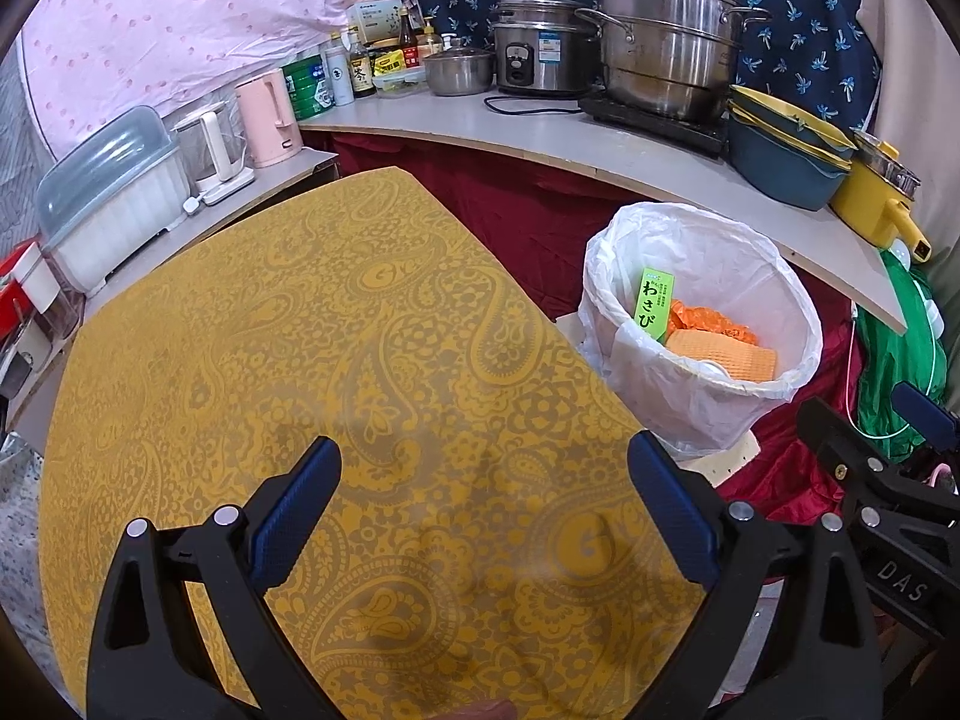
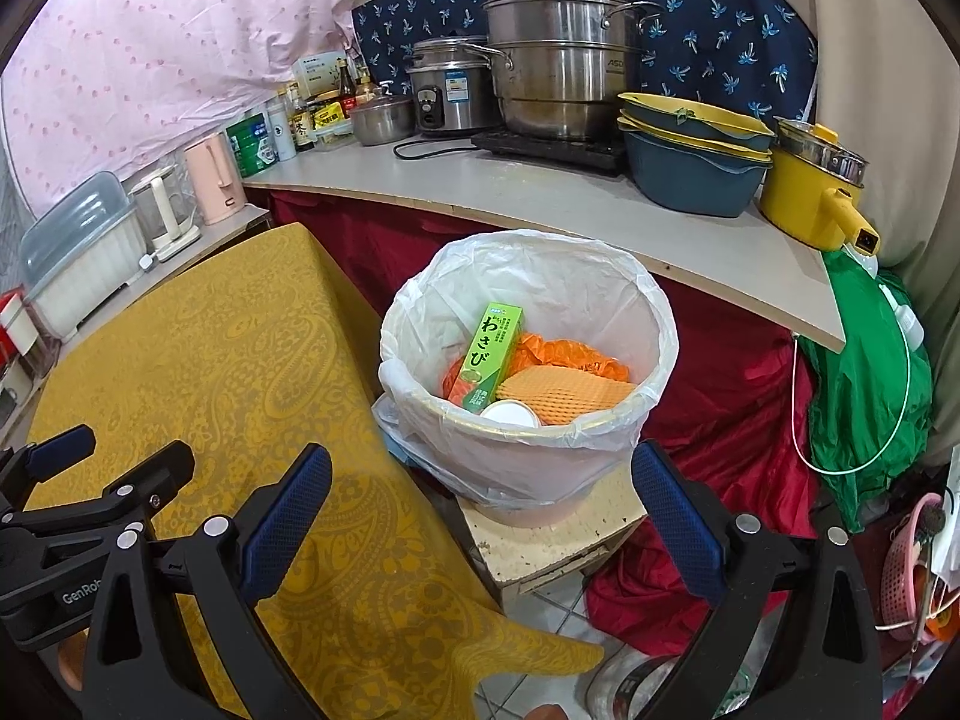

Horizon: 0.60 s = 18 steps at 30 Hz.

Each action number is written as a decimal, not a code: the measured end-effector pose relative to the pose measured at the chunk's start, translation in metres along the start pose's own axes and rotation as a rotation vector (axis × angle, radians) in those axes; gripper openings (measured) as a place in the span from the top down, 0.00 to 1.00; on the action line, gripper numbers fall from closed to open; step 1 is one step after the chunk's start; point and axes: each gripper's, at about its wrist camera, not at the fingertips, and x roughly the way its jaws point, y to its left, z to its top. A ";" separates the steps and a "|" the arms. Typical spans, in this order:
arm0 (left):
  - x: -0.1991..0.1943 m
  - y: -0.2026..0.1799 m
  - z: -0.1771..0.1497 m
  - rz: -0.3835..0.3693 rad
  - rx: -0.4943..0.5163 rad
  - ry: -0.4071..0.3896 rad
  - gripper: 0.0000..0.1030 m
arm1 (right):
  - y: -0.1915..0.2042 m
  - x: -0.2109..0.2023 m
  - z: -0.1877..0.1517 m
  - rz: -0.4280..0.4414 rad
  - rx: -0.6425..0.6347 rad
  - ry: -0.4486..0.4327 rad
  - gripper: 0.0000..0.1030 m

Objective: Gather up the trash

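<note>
Both tongs gape apart and empty: the left gripper over the bare yellow paisley tablecloth, the right gripper facing the lined bin ahead, where a green wasabi box and orange wrappers lie. Collection looks complete; next calls for finding stray trash.

**Hidden and cut-off items**

- White cup: partly behind bin rim.
- Orange bag: mostly buried under green box.
- Bottle labels: too small to read.
- Pink basket: cropped at picture edge.
</note>
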 end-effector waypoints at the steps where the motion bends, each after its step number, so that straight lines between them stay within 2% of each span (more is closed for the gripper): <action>1: 0.000 0.000 0.000 0.000 -0.001 0.001 0.11 | 0.000 0.000 0.000 0.000 0.000 0.000 0.06; 18: 0.004 -0.002 -0.001 0.007 -0.002 0.008 0.11 | -0.006 0.006 -0.004 -0.018 0.009 0.010 0.06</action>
